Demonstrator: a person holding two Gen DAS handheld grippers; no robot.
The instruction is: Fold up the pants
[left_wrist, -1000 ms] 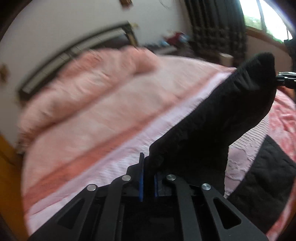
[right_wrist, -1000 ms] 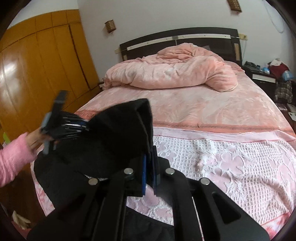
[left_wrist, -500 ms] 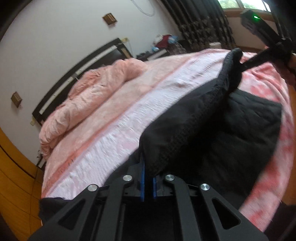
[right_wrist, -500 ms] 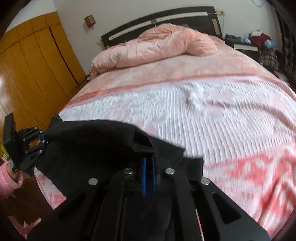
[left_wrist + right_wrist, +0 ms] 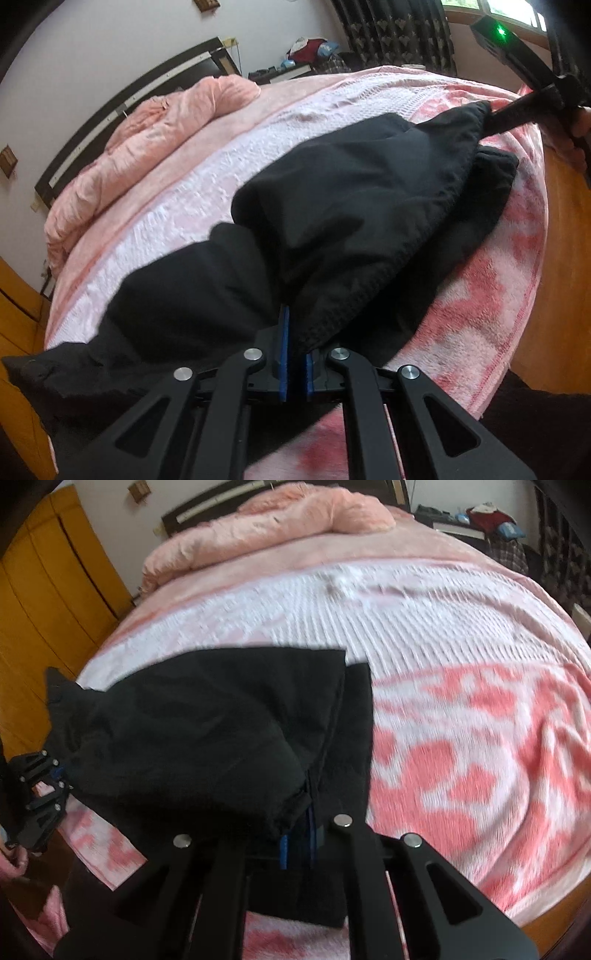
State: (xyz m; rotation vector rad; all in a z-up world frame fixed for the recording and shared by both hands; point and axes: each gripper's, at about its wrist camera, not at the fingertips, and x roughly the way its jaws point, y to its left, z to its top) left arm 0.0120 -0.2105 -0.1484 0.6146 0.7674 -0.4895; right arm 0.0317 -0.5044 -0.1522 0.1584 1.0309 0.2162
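The black pants [image 5: 332, 229] lie across the near end of the pink bed, with a top layer held over a lower layer. My left gripper [image 5: 294, 354] is shut on one corner of the top layer. My right gripper [image 5: 297, 834] is shut on the other corner of the pants [image 5: 207, 738]. In the left wrist view the right gripper [image 5: 513, 114] pinches the far corner at upper right. In the right wrist view the left gripper [image 5: 40, 794] shows at the left edge, clamped on the cloth. Both hold the layer low, just above the lower one.
The bed has a pink and white blanket [image 5: 443, 709]. A bunched pink duvet [image 5: 280, 528] lies by the dark headboard [image 5: 122, 110]. An orange wooden wardrobe [image 5: 48, 602] stands left of the bed. A cluttered nightstand [image 5: 295, 66] is at the far side.
Both grippers have carried the held edge of the pants down and toward the near end of the bed. The raised layer now lies over the lower layer.
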